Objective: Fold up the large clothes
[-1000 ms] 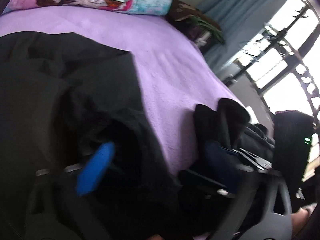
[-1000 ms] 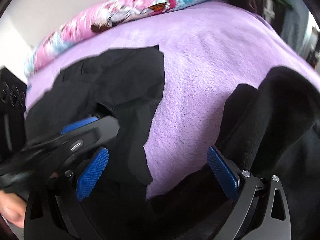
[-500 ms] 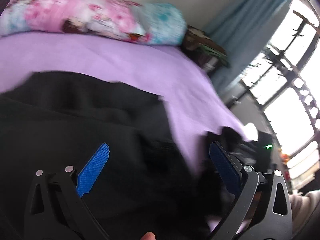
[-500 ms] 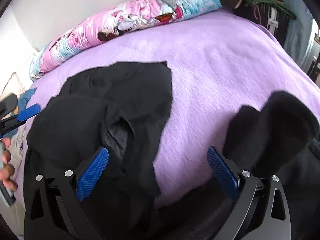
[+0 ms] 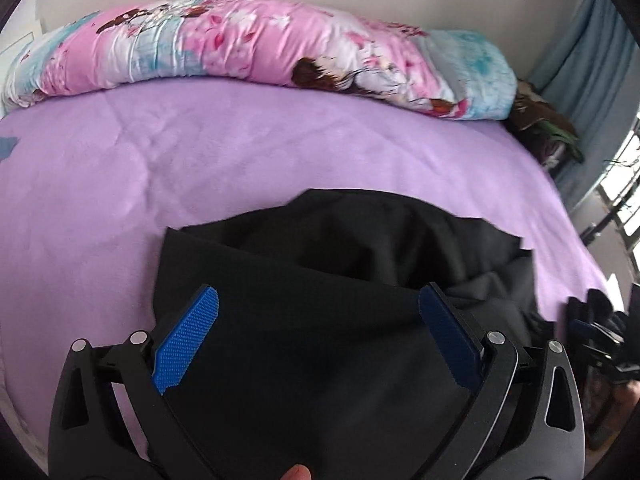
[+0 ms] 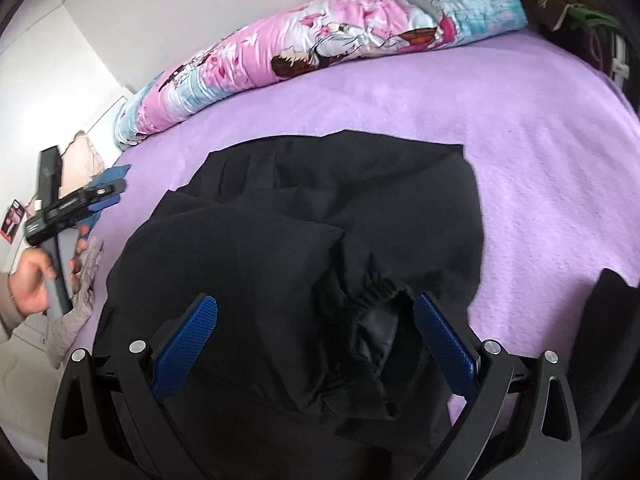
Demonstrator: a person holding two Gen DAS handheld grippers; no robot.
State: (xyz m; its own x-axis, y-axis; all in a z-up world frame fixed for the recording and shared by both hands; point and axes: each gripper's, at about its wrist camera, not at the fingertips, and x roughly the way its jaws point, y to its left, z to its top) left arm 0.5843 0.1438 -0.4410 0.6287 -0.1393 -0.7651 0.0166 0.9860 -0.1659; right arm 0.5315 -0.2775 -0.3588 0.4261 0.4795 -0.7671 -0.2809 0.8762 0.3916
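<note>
Sizing up the black garment (image 6: 320, 216), we're between folds: it lies bunched on the purple bed (image 6: 520, 120), just ahead of and under both tools. Left tool (image 5: 318, 334) is spread wide w/ nothing in it, hovering over a flat dark panel. Right tool (image 6: 316, 338) is also wide, nothing held, w/ the elastic cuff (image 6: 372, 284) between its fingers. Next, we'd say: pinch an edge w/ each tool & lift together, since the cloth is limp & layered.
</note>
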